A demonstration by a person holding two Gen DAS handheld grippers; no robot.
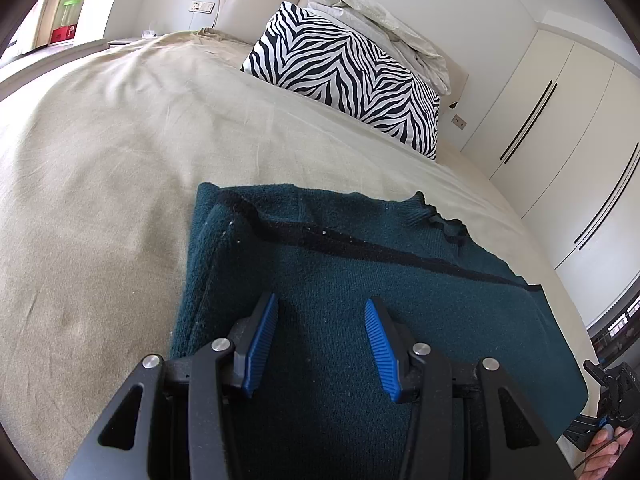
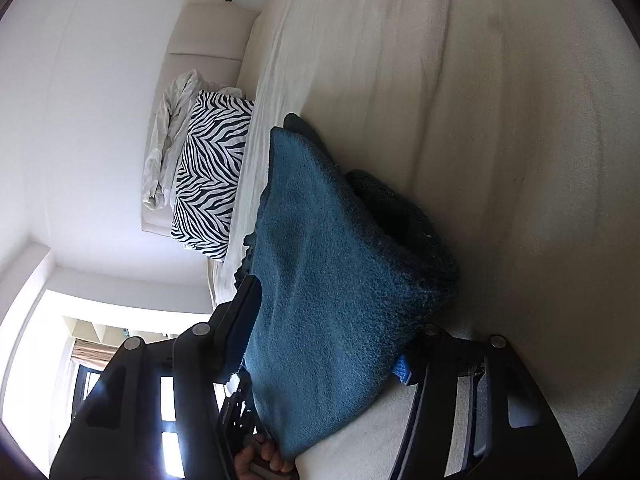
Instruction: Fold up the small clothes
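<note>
A dark teal knit sweater [image 1: 344,280] lies partly folded on the beige bed [image 1: 100,168], one side turned over along a dark seam. My left gripper [image 1: 322,316] hovers just above it with its blue pads [image 1: 262,344] apart and nothing between them. In the right wrist view the same sweater [image 2: 328,280] fills the space between my right gripper's [image 2: 326,320] fingers; the gripper is rolled sideways and the cloth bulges between its wide-set pads. The right pad [image 2: 402,370] is mostly hidden by the cloth. Whether the jaws pinch the cloth is unclear.
A zebra-print pillow [image 1: 348,76] and a crumpled white duvet [image 1: 380,20] lie at the headboard. White wardrobe doors [image 1: 560,128] stand to the right of the bed. The other gripper and a hand [image 1: 608,440] show at the lower right edge.
</note>
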